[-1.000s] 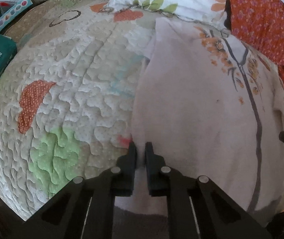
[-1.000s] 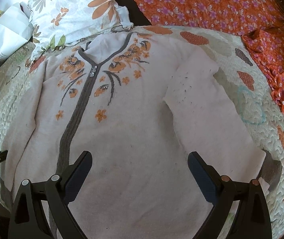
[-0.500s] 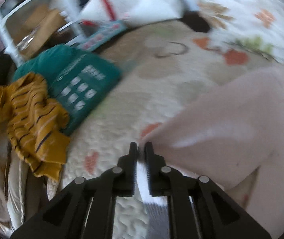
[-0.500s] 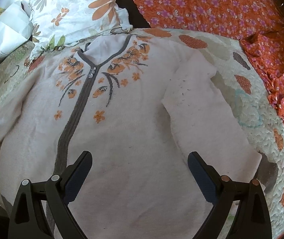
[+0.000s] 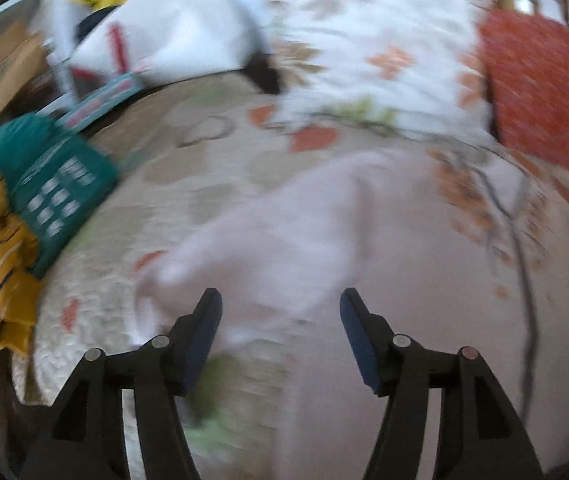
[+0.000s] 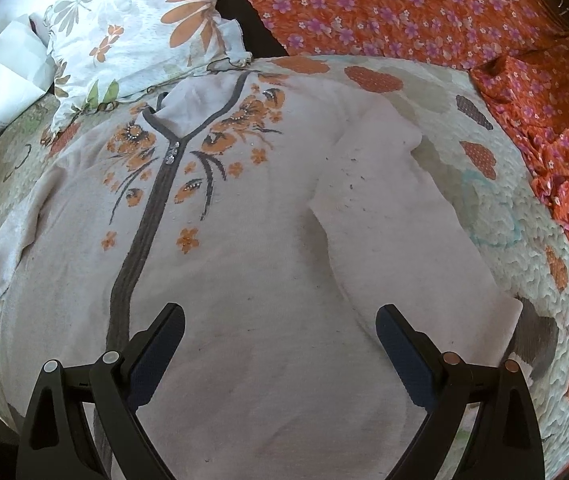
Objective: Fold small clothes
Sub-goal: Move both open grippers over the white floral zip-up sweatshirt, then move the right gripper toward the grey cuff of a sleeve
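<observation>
The pale top (image 6: 268,264) lies flat on the bed quilt (image 6: 524,216), front up, so it can be folded. The left gripper (image 5: 280,320) hangs over one sleeve (image 5: 252,240), jaws apart, holding nothing. The right gripper (image 6: 280,344) hangs over the middle, jaws wide apart too.
</observation>
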Motion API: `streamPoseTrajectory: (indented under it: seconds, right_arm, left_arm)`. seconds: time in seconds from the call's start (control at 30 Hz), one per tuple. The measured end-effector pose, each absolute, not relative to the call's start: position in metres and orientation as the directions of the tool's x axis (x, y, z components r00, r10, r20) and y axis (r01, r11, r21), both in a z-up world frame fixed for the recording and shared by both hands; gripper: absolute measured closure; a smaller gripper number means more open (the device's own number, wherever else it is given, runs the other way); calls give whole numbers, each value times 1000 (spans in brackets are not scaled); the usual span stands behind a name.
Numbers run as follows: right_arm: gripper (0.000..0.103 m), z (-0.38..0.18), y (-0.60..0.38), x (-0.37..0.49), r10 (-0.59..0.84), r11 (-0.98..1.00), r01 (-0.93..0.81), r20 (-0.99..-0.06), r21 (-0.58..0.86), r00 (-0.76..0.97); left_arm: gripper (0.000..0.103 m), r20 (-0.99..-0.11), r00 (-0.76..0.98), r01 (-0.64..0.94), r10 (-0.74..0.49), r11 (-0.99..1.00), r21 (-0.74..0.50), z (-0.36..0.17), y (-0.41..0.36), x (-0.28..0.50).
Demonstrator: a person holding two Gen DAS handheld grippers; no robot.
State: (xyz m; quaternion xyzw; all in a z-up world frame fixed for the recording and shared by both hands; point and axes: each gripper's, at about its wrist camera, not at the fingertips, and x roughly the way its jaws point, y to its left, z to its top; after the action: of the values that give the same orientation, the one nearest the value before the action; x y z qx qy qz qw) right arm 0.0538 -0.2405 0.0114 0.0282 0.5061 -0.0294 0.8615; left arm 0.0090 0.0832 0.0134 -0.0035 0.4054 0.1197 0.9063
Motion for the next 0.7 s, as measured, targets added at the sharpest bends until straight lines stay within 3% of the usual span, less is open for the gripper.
streamPoseTrajectory:
  seconds: [0.33,0.7]
  right_arm:
    - [4,11,-251,53,-8,993,104,-879,48,477]
    - [4,11,-264,53,16,986,139,-886,90,463]
  left_arm:
    - [34,-746,661,-34,74,997,69,10,-4,13]
    - [33,-819,568,4,-83,995,-98,-10,-26,17]
